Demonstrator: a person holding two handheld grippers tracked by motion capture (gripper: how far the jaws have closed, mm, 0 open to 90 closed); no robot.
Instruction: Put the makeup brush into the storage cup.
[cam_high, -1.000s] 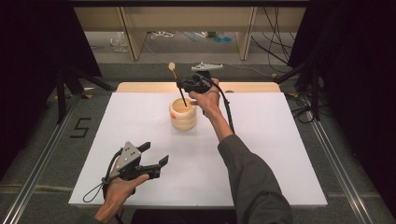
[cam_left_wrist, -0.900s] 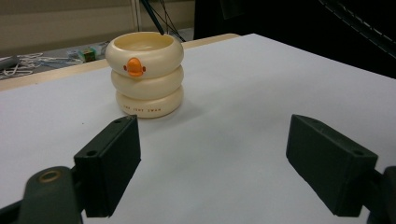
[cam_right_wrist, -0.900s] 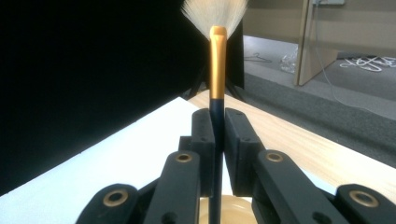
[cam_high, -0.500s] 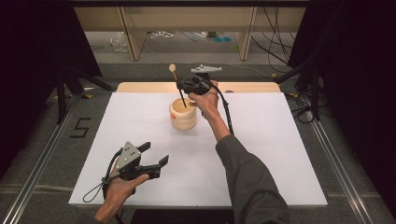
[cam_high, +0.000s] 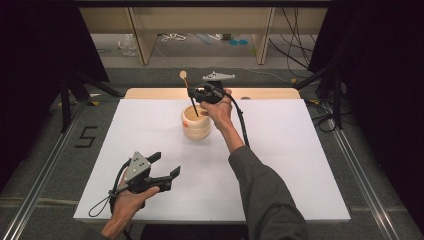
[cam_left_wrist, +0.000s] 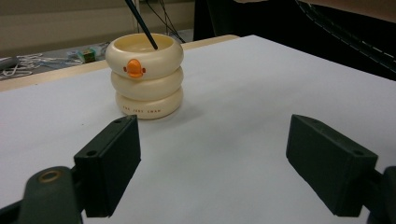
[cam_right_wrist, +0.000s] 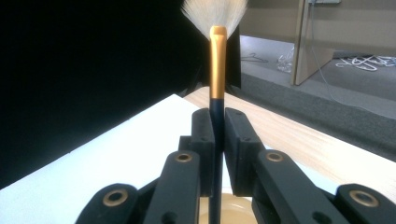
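1. Waiting near the desk's (cam_high: 300, 150) front-left edge, the left gripper (cam_high: 159, 167) has its jaws spread wide, holding nothing.
2. Standing mid-desk, the cup (cam_high: 196, 121) already takes the brush's (cam_right_wrist: 216, 70) lower tip.
3. Hovering above the cup, the right gripper (cam_high: 200, 95) has its jaws clenched on the handle, bristles up; letting go looks like the step left.
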